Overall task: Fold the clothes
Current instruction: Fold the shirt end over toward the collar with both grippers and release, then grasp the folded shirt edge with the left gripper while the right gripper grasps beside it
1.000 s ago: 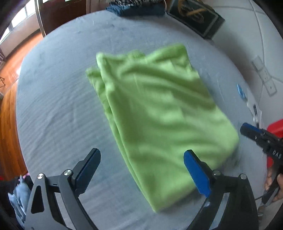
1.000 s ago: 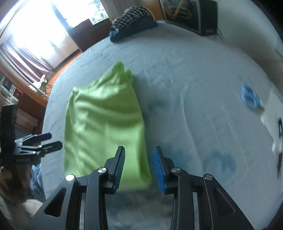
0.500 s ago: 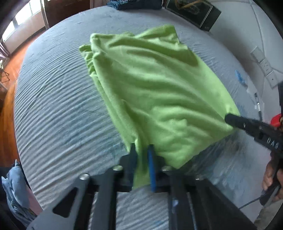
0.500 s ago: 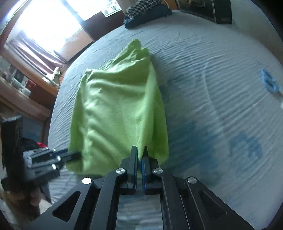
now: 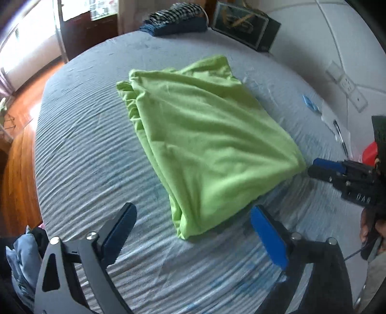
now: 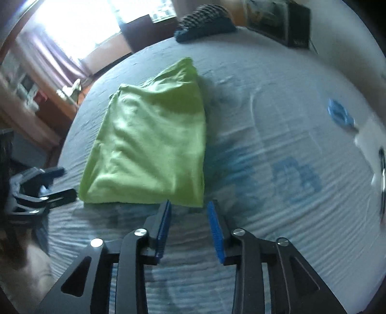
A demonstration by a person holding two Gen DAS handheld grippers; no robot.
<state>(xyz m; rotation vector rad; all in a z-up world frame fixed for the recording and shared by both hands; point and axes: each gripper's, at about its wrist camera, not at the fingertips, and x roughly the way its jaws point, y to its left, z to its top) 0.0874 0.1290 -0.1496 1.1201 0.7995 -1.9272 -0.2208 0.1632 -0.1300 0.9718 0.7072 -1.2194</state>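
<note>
Bare grey bed cover (image 5: 79,154) fills the left and lower frame: free passage. The green garment (image 5: 205,145) occupies the centre. Upper edge obstructed by a dark folded pile (image 5: 176,21) and black box (image 5: 246,29).

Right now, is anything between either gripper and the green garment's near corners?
Nothing visible. Only bare grey bedsheet lies between the open left gripper and the green garment, and between the open right gripper and its corner.

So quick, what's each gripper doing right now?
Left gripper: open, holding nothing, near the green cloth.
Right gripper: open, holding nothing.
</note>
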